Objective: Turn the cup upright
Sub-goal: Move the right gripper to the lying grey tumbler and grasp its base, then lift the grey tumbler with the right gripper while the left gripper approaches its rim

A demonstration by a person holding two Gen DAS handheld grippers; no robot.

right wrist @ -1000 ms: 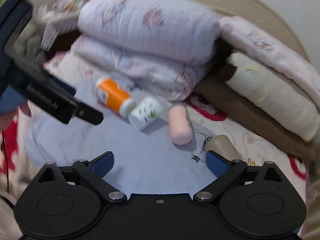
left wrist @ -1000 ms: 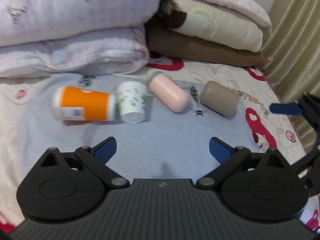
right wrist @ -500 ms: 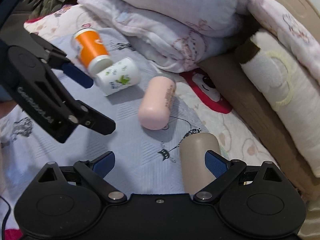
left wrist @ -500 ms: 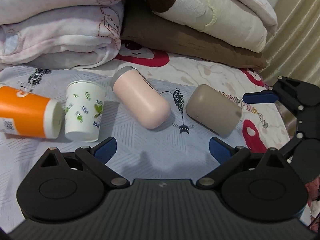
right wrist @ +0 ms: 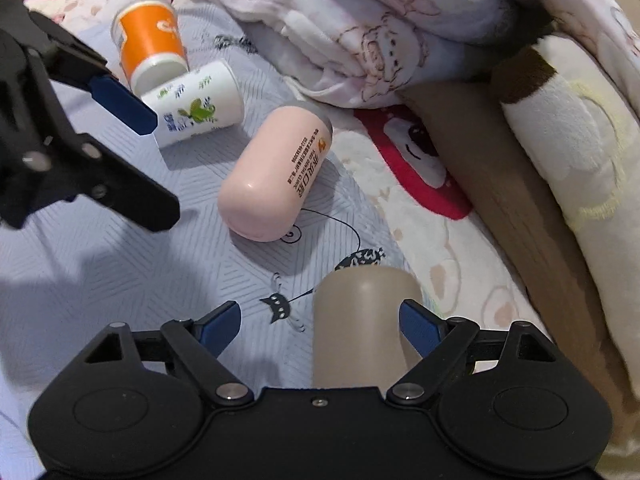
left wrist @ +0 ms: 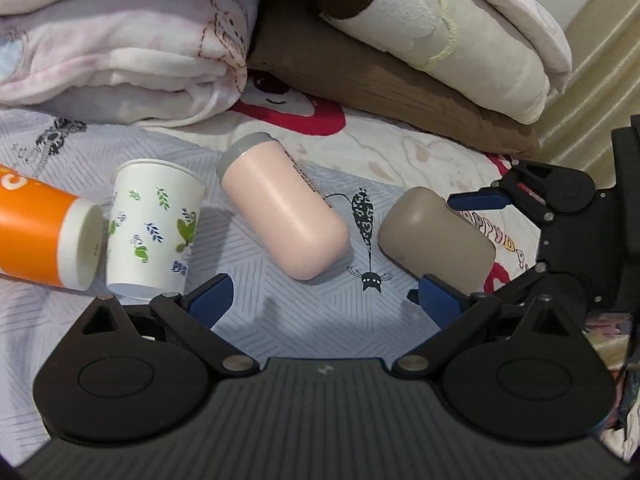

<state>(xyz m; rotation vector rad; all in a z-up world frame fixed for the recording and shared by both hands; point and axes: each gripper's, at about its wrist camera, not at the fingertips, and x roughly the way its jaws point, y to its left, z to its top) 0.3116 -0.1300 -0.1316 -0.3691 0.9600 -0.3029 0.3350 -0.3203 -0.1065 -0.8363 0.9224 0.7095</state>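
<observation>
Several cups lie on their sides on the bed. A tan cup [right wrist: 362,320] lies between the open fingers of my right gripper [right wrist: 320,326], nearer the right finger; it also shows in the left wrist view [left wrist: 436,236]. A pink cup [left wrist: 282,212] [right wrist: 276,176] lies in front of my left gripper [left wrist: 322,300], which is open and empty just short of it. A white leaf-print paper cup [left wrist: 154,224] [right wrist: 196,108] and an orange cup [left wrist: 36,232] [right wrist: 150,44] lie to the left.
Folded pink blankets [left wrist: 120,52] and a brown and cream pillow stack [left wrist: 420,52] bound the far side of the bed. A curtain [left wrist: 600,56] hangs at the right. The right gripper's body [left wrist: 568,220] stands beside the tan cup.
Both grippers have moved forward and lower toward the cups. The right gripper now has the tan cup between its fingers. The cups have not moved.
</observation>
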